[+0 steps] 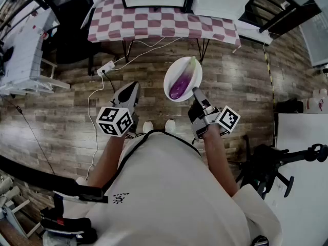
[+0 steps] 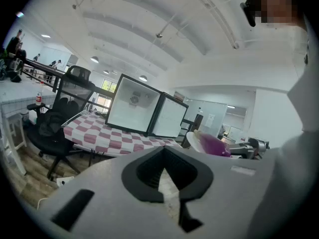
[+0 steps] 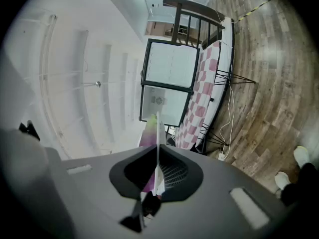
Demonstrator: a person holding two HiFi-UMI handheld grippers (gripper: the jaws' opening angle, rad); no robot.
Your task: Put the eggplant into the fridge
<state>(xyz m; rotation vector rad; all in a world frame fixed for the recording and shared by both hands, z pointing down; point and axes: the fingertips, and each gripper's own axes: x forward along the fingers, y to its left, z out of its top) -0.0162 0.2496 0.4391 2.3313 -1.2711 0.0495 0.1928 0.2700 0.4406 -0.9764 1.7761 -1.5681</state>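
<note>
A purple eggplant (image 1: 179,86) lies on a white plate (image 1: 193,68), held out in front of me above the wood floor. My right gripper (image 1: 195,91) is shut on the plate's near rim. In the right gripper view the plate (image 3: 157,133) shows edge-on between the jaws, with the eggplant (image 3: 147,133) on its left side. My left gripper (image 1: 134,87) is shut on nothing, to the left of the plate. Ahead, the small fridge (image 2: 133,104) stands on a checkered table (image 2: 99,133) with its door (image 2: 170,116) open. From the left gripper view the eggplant (image 2: 215,146) appears at the right.
A black office chair (image 2: 56,128) stands left of the checkered table (image 1: 154,22). A power strip with white cables (image 1: 106,68) lies on the floor near the table legs. A white desk (image 1: 20,50) is at the far left, a black stand (image 1: 271,163) at my right.
</note>
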